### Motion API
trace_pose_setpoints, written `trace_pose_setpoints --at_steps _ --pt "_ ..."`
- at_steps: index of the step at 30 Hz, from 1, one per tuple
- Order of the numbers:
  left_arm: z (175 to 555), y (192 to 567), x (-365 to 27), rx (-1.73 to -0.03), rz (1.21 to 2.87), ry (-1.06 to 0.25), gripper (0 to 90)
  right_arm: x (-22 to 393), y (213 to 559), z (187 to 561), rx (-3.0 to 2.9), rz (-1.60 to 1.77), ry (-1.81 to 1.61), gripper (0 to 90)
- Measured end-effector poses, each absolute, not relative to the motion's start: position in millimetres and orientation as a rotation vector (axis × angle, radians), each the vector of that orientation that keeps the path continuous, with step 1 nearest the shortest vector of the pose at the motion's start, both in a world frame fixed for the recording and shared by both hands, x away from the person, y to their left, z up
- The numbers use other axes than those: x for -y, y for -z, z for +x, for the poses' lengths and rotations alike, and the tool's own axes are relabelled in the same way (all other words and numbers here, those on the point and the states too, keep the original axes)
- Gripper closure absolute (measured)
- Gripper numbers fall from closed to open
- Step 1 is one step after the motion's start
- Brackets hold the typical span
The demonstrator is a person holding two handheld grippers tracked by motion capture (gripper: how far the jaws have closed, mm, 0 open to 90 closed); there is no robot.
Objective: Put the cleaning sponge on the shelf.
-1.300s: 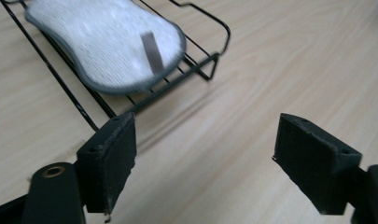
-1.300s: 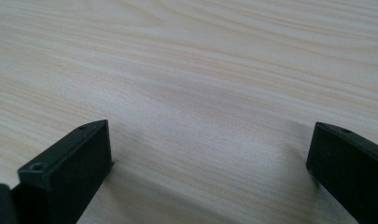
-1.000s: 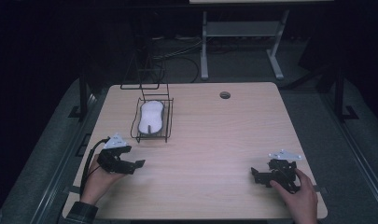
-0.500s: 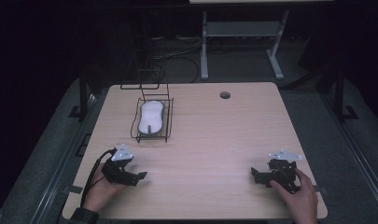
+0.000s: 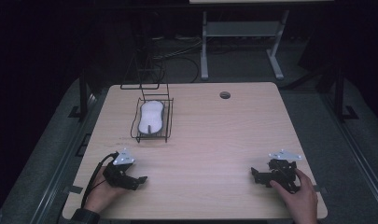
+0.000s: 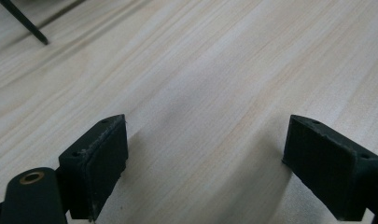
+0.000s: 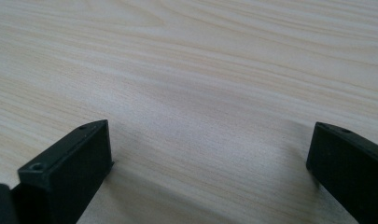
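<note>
A black wire basket (image 5: 168, 122) stands at the back left of the wooden table (image 5: 214, 140), with a white oblong object (image 5: 151, 116) lying in it. My left gripper (image 5: 141, 180) rests near the front left edge, held by a hand, pointing right. In the left gripper view its jaws stand wide apart over bare wood, left gripper (image 6: 203, 154) open and empty. My right gripper (image 5: 254, 175) lies at the front right under a hand, pointing left. The right gripper (image 7: 210, 154) is open too, nothing between its jaws.
A tall wire frame (image 5: 142, 74) rises behind the basket at the table's back edge. A round cable hole (image 5: 225, 95) sits near the back middle. A white metal stand (image 5: 240, 32) is on the floor beyond the table. A thin dark basket wire (image 6: 23, 21) crosses the left gripper view's top left.
My left gripper has drawn back toward the front edge of the table, away from the basket. The right gripper has stayed where it was.
</note>
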State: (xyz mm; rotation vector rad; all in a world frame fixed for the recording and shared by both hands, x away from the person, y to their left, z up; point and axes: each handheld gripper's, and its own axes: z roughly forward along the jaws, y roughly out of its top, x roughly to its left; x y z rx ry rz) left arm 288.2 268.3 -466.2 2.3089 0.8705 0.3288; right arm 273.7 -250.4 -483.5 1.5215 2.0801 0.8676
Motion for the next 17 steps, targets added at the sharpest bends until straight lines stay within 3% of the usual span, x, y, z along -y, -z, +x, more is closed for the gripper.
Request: trace_pose_setpoints --at_steps 17 --pt "284.1 474.7 -276.4 -0.817 2.221 -0.358 12.9 250.4 483.5 273.6 -2.079 1.521 -0.868 0.0"
